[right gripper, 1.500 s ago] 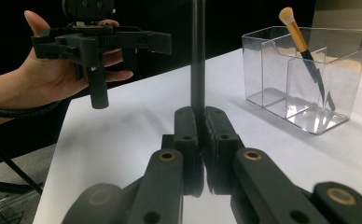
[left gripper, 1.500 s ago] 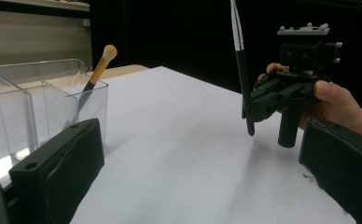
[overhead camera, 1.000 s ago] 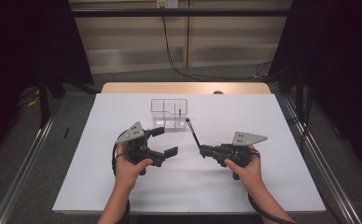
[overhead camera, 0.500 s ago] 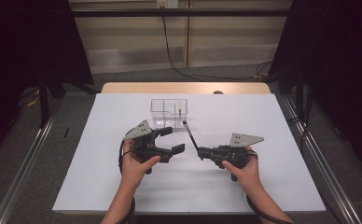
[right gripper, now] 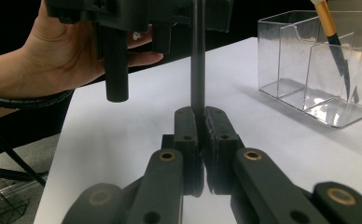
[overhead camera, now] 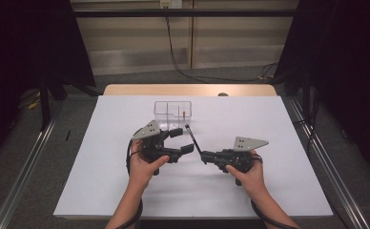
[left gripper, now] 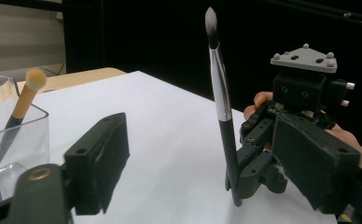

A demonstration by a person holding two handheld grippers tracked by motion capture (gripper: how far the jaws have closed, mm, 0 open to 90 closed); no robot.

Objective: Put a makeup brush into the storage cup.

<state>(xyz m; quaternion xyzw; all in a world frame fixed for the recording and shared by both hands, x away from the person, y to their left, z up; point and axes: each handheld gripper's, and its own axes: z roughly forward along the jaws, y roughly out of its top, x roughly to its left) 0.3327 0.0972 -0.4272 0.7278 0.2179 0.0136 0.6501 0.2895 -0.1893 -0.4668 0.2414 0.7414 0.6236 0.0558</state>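
Jaws of right gripper (overhead camera: 203, 157) clamp one brush (overhead camera: 193, 140); one more stands in organizer (overhead camera: 172, 112).

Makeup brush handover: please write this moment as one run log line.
right gripper: shut on makeup brush, upright | left gripper: open, jaws just closing around brush, no contact | clear organizer: holds orange-handled brush

Clear plastic, matt black and a shiny metal band
The makeup brush (left gripper: 222, 116) has a glossy black handle, polished metal ferrule and soft bristles; the organiser box (right gripper: 309, 70) is clear glossy plastic; the desk (overhead camera: 269, 119) cover is smooth matt white; gripper fingers (left gripper: 102, 158) look matt black
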